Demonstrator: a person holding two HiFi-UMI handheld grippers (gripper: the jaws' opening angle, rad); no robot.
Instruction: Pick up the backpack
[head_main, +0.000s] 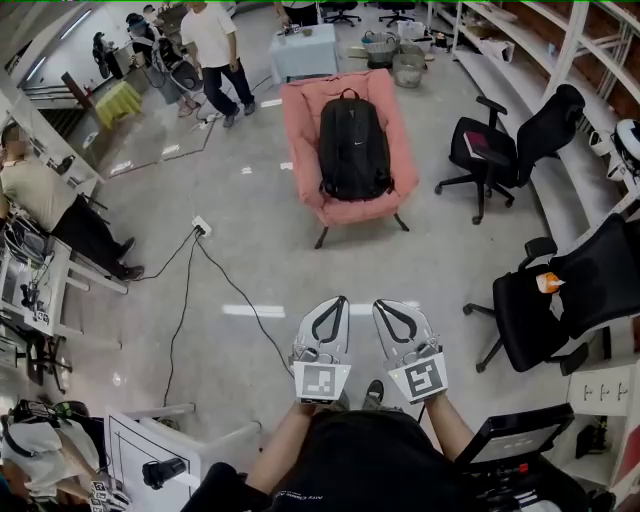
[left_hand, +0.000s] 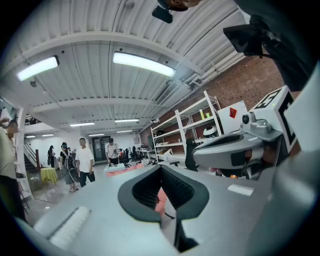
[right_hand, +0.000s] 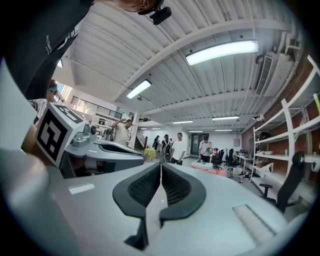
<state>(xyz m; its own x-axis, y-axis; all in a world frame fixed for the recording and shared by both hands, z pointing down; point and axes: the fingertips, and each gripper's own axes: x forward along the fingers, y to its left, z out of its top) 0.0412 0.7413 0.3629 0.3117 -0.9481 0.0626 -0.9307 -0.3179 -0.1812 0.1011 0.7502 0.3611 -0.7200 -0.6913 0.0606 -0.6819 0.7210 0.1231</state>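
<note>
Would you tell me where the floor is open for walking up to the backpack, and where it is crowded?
The floor straight ahead, up to the pink armchair holding the backpack, is bare. To its left a cable crosses the floor; to the right, black office chairs crowd the side.

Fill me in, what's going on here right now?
A person holds the left tool and the right tool side by side, level and close to the body. Both are shut and empty. The black backpack lies on the pink chair across the floor ahead, with neither tool near it. The pickup has not begun.
</note>
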